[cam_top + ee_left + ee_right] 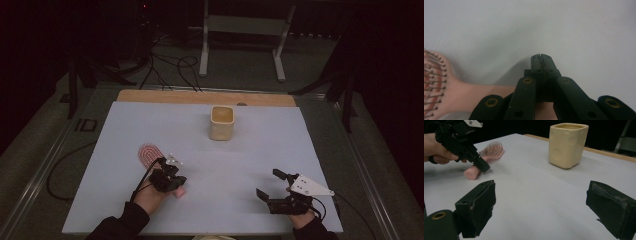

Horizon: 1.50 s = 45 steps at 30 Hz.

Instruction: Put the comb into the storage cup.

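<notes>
On the near left part of the bench (250, 165), a pink hairbrush (149, 154) is seen lying flat with its bristles upward, its bristled head pointing away from the person and its handle toward the near edge. The handle is met by the left gripper (172, 186), whose jaws are seen pressed fully together in the left gripper view, tips down at the white surface just beside the handle, with nothing between them. In the right gripper view the closed tips are seen touching the handle's side near its end. The left gripper is held in the person's left hand (150, 196). Well apart, at the near right, the right gripper (267, 185) is held with its jaws spread wide and empty. Farther back, near the middle, a cream square-sided cup (221, 122) stands upright.
</notes>
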Each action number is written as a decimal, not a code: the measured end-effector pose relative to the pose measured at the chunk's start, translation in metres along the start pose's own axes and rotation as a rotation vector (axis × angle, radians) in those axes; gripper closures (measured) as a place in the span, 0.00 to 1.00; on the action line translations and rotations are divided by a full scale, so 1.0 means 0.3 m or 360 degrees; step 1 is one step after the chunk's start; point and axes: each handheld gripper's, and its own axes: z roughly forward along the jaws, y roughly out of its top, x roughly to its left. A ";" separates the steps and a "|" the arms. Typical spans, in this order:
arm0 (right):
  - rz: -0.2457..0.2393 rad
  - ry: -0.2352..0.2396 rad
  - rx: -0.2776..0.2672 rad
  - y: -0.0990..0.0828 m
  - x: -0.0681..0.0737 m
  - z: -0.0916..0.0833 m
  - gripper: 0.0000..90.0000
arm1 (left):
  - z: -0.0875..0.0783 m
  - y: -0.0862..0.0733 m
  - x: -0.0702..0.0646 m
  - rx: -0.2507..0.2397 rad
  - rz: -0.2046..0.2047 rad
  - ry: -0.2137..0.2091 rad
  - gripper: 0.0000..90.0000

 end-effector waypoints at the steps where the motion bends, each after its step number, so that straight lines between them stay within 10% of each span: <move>1: -0.0004 -0.0001 0.0002 0.000 0.000 0.000 0.10 | -0.004 -0.004 0.001 0.0000 -0.0001 0.0002 1.00; 45: -0.0010 -0.0001 0.0012 -0.001 0.002 0.005 0.10 | -0.206 -0.192 0.110 0.0230 -0.0028 0.0037 1.00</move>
